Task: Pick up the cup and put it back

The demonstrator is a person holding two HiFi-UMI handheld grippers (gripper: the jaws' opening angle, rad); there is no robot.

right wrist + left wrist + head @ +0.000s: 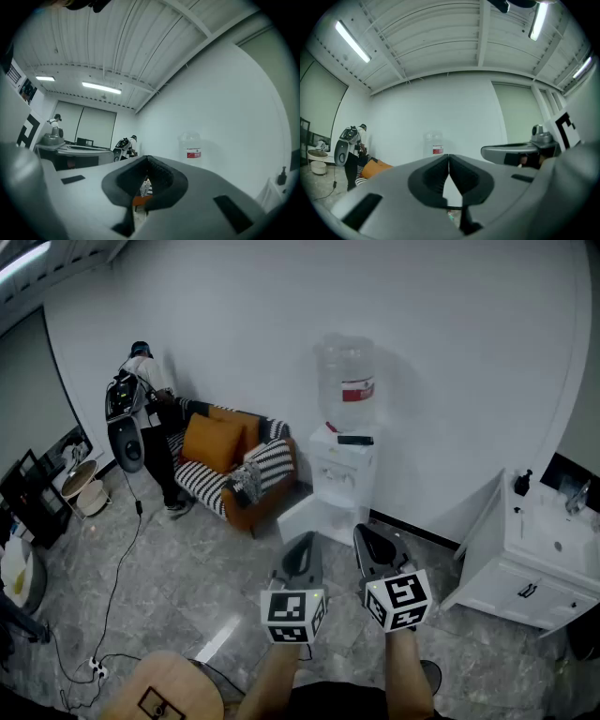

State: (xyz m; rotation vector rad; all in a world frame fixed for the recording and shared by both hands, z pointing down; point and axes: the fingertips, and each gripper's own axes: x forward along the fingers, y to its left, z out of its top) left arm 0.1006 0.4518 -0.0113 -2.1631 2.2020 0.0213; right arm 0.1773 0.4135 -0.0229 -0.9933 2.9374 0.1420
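Note:
No cup shows in any view. Both grippers are held level, side by side, in front of me. In the head view my left gripper (302, 545) and my right gripper (367, 538) point toward a white water dispenser (343, 474) with a clear bottle (349, 385) on top. The left gripper (448, 157) has its jaw tips touching with nothing between them. The right gripper (147, 159) is likewise shut and empty. The bottle (433, 145) stands just beyond the left jaws, and the bottle (190, 147) lies to the right of the right jaws.
An orange and striped sofa (234, 470) stands left of the dispenser, and a person (150, 418) bends beside it. A white cabinet with a sink (534, 568) is at the right. A round wooden top (164, 690) sits near my left, and a cable (112, 596) trails over the floor.

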